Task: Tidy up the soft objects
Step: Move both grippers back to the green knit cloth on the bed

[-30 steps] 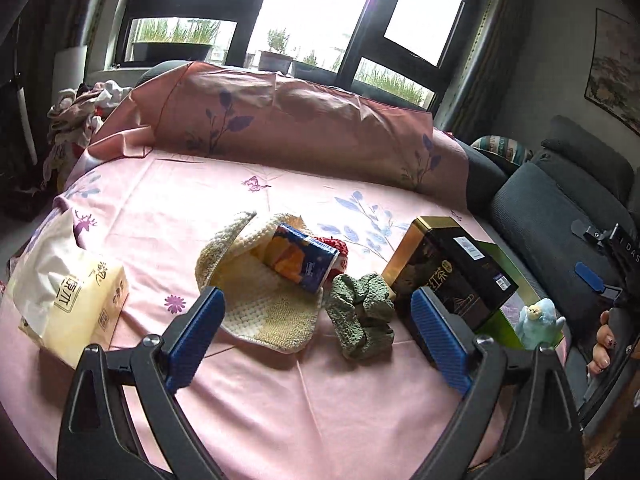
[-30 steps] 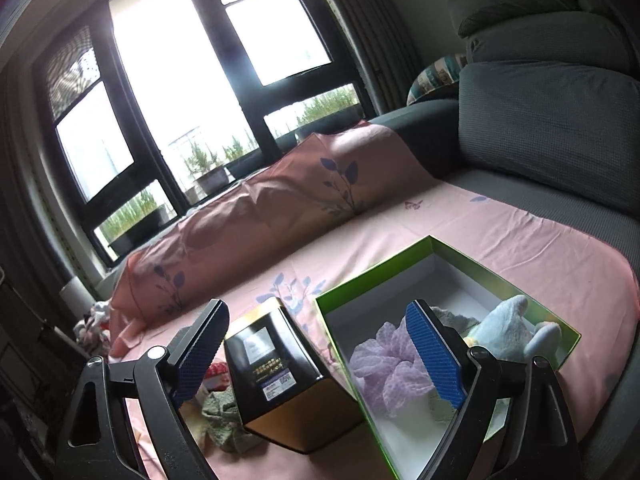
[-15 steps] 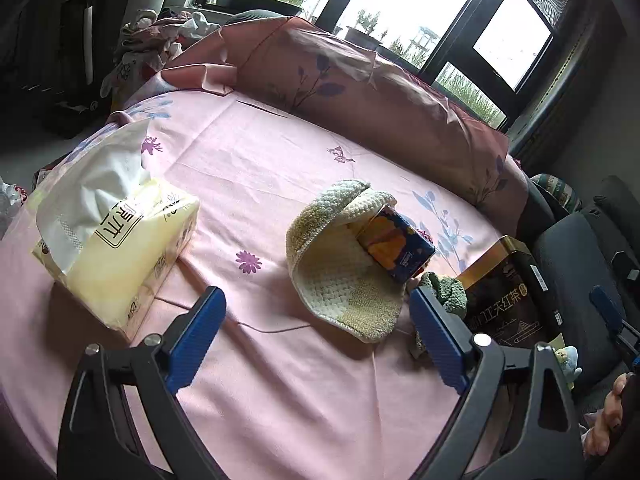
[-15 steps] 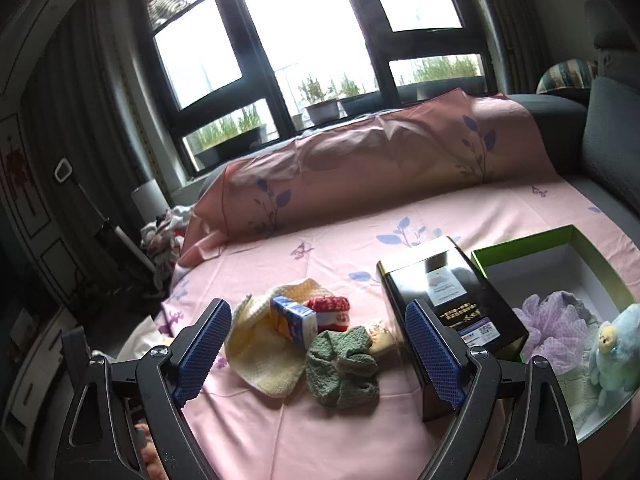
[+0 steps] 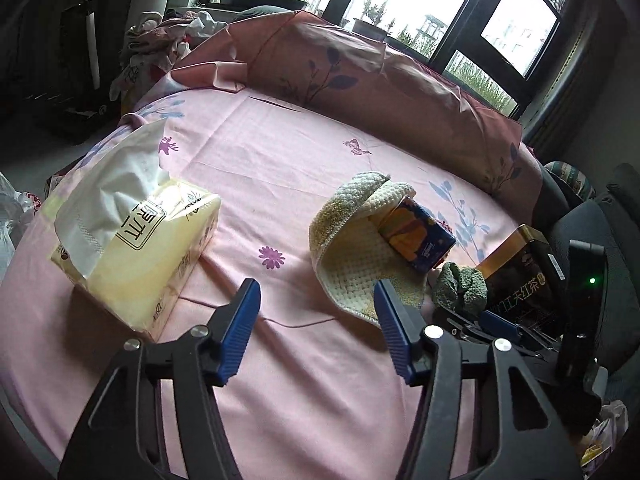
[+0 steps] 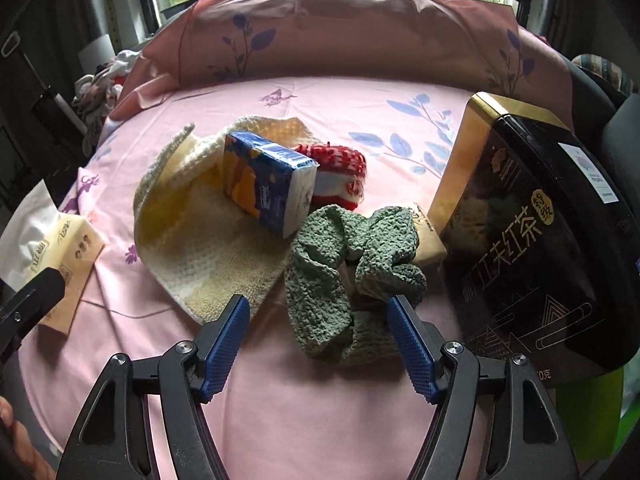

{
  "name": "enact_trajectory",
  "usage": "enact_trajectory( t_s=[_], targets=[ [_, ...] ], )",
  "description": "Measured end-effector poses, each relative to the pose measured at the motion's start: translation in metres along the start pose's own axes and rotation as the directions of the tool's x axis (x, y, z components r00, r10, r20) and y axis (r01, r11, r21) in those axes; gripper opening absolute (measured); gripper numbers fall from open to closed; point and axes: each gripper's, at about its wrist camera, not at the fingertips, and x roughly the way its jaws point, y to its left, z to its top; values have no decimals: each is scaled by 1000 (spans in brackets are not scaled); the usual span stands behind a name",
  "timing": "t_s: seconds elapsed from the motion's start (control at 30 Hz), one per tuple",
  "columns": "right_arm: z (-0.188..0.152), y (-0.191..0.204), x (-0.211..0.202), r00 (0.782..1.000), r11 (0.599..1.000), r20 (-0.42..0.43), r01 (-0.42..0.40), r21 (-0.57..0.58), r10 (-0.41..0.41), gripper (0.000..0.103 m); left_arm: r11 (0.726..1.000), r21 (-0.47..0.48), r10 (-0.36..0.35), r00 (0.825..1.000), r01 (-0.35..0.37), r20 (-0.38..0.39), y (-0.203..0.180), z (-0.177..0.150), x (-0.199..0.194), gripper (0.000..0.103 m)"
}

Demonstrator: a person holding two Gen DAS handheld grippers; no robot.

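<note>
A green knitted cloth (image 6: 344,268) lies crumpled on the pink table cover, just beyond my open, empty right gripper (image 6: 316,344). It also shows in the left wrist view (image 5: 460,288). A cream knitted cloth (image 6: 200,236) lies to its left, with a blue tissue packet (image 6: 268,184) resting on it. A red and white soft item (image 6: 340,176) sits behind the packet. My left gripper (image 5: 316,328) is open and empty, above the cover near the cream cloth (image 5: 352,248).
A black and gold tea tin (image 6: 532,248) stands right of the green cloth, with a green box edge (image 6: 592,416) behind it. A yellow tissue pack (image 5: 132,252) lies at the left. A pink draped cushion (image 6: 340,32) lines the far edge.
My right gripper swung left from the green box and dropped close to the green cloth. My left gripper moved left and nearer the table; the right gripper now shows at its right.
</note>
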Motion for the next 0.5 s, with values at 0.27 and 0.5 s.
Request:
enact_trajectory(
  t_s=[0.27,0.5],
  targets=[
    [-2,-2,27,995,997,-65,79,2,-78,35,1000,-2,-9,1000,9,-18,-1,-1,0,56],
    [-2,-7,10,996,997,-50,-65,51,67,15,1000,6,-4,1000,4,-18,-3,-1,0,56]
  ],
)
